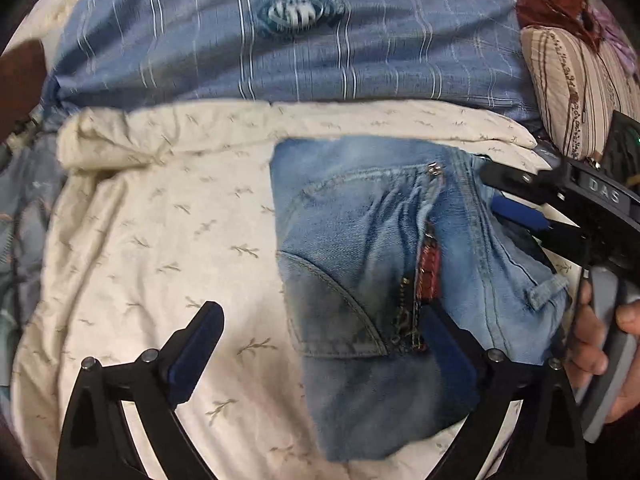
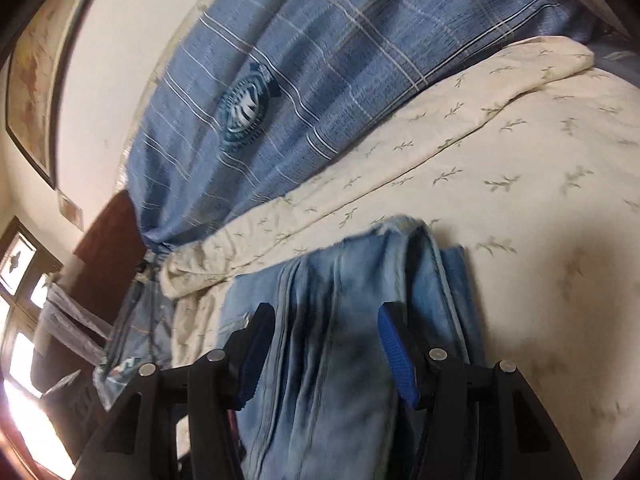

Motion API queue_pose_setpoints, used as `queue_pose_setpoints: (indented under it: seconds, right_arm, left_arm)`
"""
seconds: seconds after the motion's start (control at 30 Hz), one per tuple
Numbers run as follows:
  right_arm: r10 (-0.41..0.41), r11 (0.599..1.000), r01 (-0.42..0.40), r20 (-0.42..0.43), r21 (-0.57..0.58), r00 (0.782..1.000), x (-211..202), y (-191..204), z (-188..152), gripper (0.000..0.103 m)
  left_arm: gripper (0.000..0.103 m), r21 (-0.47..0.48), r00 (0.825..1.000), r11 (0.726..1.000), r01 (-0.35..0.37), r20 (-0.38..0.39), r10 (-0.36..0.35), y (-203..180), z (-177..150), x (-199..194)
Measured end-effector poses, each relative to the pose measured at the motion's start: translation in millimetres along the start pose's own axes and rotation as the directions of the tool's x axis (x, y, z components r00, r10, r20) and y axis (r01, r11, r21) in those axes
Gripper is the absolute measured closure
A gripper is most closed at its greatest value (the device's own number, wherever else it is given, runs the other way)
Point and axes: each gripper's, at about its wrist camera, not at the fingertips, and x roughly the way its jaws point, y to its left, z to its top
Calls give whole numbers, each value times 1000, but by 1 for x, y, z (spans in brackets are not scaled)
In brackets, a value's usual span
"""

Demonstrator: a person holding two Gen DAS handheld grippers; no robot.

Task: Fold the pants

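Faded jeans [image 1: 372,256] lie folded on the cream bedspread [image 1: 160,240]. The left gripper [image 1: 320,344] hangs spread over their pocket; the right gripper [image 2: 326,350], apparently open, straddles bunched denim. Next: flattening the final fold.

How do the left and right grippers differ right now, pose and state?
The left gripper is wide open, one finger over the cream sheet, the other over the jeans. The right gripper straddles a bunched denim fold, narrower but not clamped. Both have blue pads and black arms.
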Motion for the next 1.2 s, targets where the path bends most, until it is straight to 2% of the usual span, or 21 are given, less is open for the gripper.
queue_pose_setpoints:
  seconds: [0.07,0.23,0.37,0.63,0.77,0.87,1.2]
  right_arm:
    - [-30,1000,30,12,-5,999,-17,1,-7,45]
    - [-3,998,8,73,-70,997,-61,14,-26,45]
    - [-10,995,16,73,-93,997,-77,19,-44,45]
    - [-128,989,128,9,-70,992,-64,5,-56,45]
    - [-148,987,146,-20,-72,989,-54,-1,-57,45]
    - [-175,981,170,-48,-92,983,-45,-2,-60,45]
    - [-157,980,144,-86,-137,984,-40,-7,-59,45]
  left_arm:
    - [4,22,999,999,-33,21,33,-4,-2,-11]
    - [4,20,996,999,-46,76,44,-8,-5,-39]
    - [4,41,994,997,-66,94,62,-13,-9,-50]
    - [4,56,995,994,-89,56,86,-19,-21,-45]
    - [4,57,994,993,-107,3,108,-19,-28,-28]
    - [4,37,995,995,-97,-16,97,-16,-31,-19]
    - [4,47,991,990,-131,-14,132,-20,-32,-11]
